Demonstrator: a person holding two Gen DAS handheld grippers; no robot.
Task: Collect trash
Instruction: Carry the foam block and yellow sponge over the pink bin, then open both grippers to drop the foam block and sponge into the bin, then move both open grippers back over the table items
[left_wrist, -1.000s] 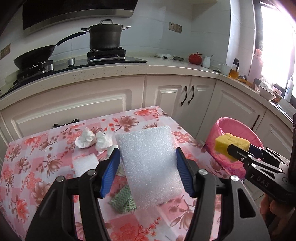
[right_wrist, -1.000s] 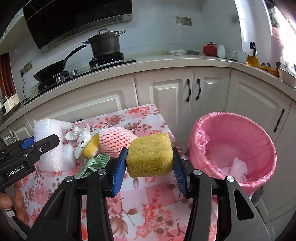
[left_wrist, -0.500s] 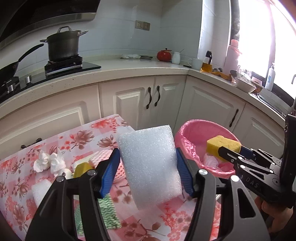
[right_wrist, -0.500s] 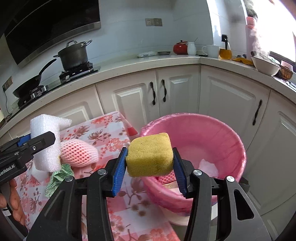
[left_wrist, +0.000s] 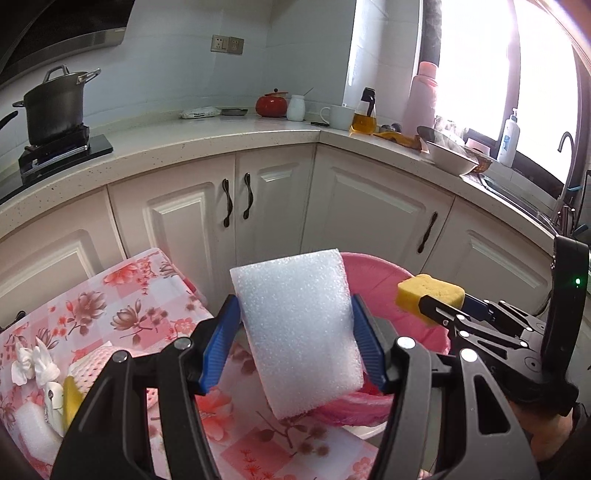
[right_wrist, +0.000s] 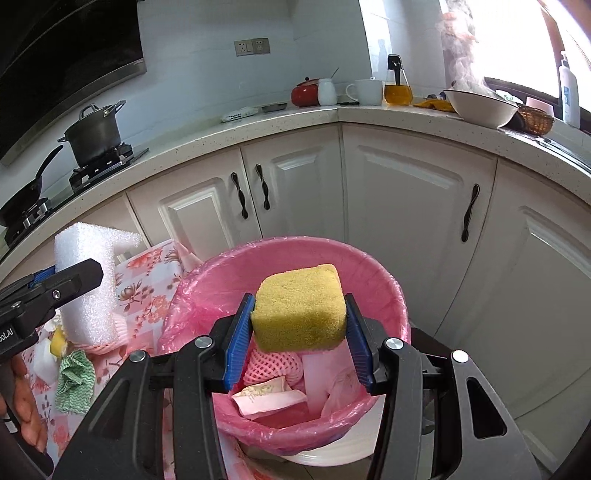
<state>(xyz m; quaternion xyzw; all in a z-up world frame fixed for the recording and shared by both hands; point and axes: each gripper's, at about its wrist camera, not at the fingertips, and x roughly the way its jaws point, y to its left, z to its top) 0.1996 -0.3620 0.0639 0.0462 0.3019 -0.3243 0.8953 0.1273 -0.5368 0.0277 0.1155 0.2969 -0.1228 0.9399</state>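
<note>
Your right gripper (right_wrist: 299, 325) is clamped on the yellow sponge (right_wrist: 299, 308), the blue pads pressing both its sides, and it hangs right over the mouth of the pink-lined bin (right_wrist: 384, 291), where a pink foam net, a wrapper and some plastic already lie at the bottom. Your left gripper (left_wrist: 297, 338) is closed on the white foam block (left_wrist: 299, 332), which stands nearly upright between the pads and leans slightly to one side; its lower end hangs over the near rim of the bin (left_wrist: 373, 266), not yet clearly over the opening. You are at the drop step, I judge: both pieces are carried and the sponge is ready to be let go. The next move calls for spreading the right jaws so the sponge falls clear, then bringing the foam block further over the opening before you release it, since it is tall and could catch the rim and tip outside. Both grippers point forward and downward, side by side, the left one nearer the floral worktop (left_wrist: 122, 291). More trash waits there: crumpled tissue (left_wrist: 33, 363) and a green cloth (right_wrist: 74, 380).
</note>
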